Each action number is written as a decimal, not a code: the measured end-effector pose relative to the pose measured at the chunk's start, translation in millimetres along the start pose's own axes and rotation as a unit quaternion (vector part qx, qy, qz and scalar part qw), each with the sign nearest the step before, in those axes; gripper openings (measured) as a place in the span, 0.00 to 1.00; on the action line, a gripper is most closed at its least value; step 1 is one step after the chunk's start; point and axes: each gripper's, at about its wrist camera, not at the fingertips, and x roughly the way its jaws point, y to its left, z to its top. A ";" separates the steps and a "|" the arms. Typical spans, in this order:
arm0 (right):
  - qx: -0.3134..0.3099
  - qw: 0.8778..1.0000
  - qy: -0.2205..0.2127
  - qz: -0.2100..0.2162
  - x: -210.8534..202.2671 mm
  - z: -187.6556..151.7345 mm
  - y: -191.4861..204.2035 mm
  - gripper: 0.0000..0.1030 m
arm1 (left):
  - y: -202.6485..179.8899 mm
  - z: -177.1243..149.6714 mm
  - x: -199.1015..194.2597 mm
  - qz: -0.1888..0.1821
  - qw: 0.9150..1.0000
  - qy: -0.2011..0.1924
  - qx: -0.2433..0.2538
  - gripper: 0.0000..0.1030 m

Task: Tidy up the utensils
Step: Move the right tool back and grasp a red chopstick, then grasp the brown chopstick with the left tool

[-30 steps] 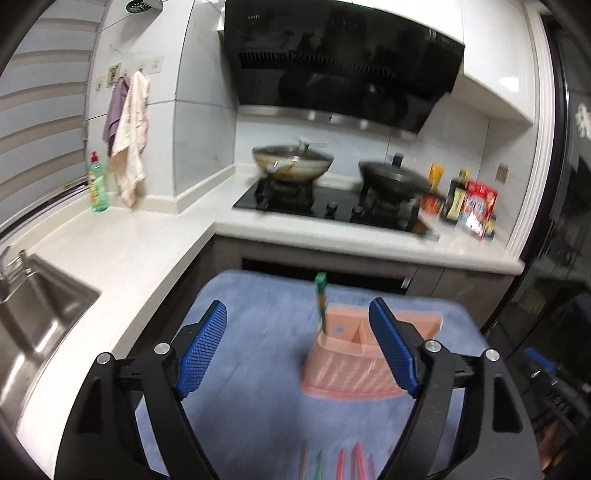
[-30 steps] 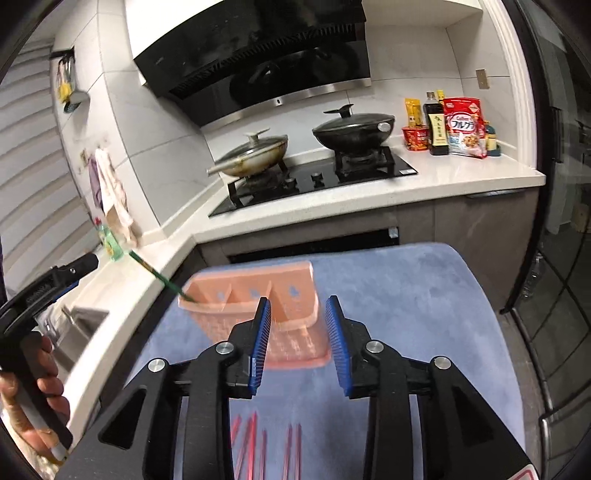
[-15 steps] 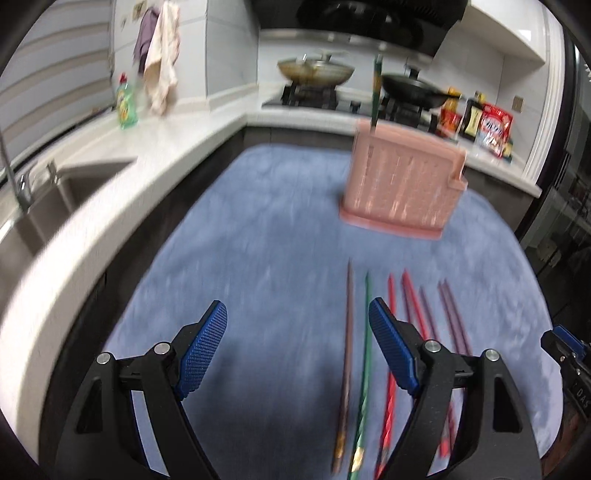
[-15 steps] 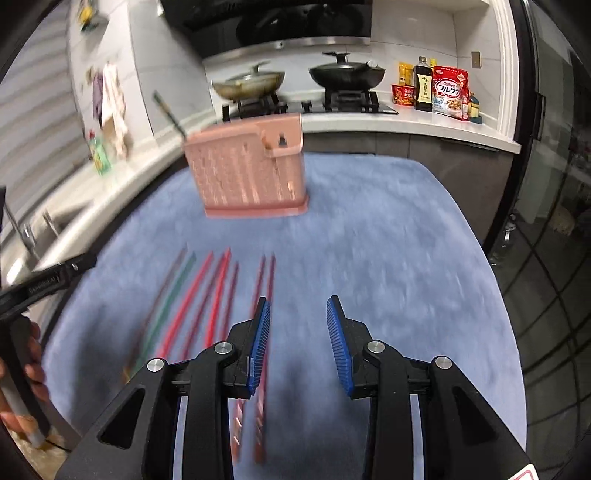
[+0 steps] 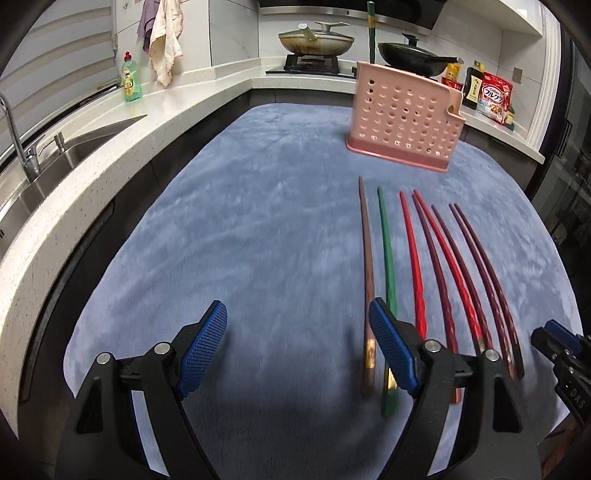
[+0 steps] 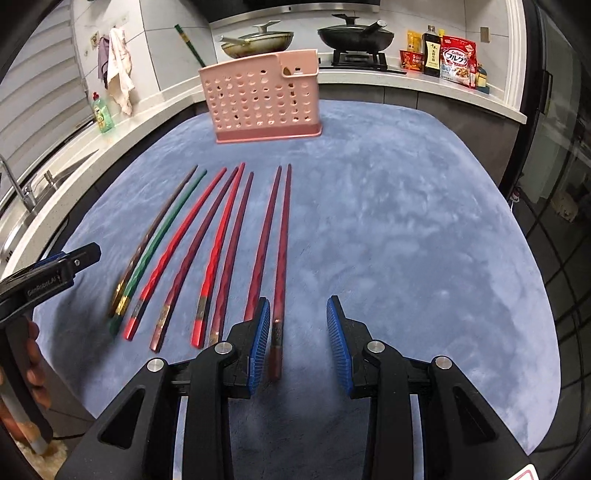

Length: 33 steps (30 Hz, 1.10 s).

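Note:
A pink perforated utensil holder (image 5: pixel 405 118) (image 6: pixel 263 108) stands at the far side of a blue mat (image 5: pixel 266 229), with one green chopstick (image 5: pixel 371 31) upright in it. Several chopsticks lie in a row on the mat: a brown one (image 5: pixel 366 254), a green one (image 5: pixel 387 254), red ones (image 6: pixel 218 240) and dark purple ones (image 6: pixel 267 236). My left gripper (image 5: pixel 297 349) is open and empty, low over the mat, left of the brown chopstick's end. My right gripper (image 6: pixel 298 341) is open and empty, with the rightmost chopstick's end (image 6: pixel 277 332) just inside its left finger.
A white counter (image 5: pixel 92 147) with a sink (image 5: pixel 55 162) and tap runs along the left. A green soap bottle (image 5: pixel 131 79) stands on it. Pans sit on the hob (image 6: pixel 255 40) behind the holder. Bottles and packets (image 6: pixel 443 59) stand at the back right.
Both grippers have pulled back and tilted down from the holder towards the near ends of the chopsticks. The right gripper has opened wider. The holder now looks farther away.

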 end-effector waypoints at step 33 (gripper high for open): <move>-0.003 0.999 0.031 0.013 24.2 -14.2 4.7 0.06 | -4.8 -21.5 5.9 -0.034 0.999 0.028 -0.010 0.73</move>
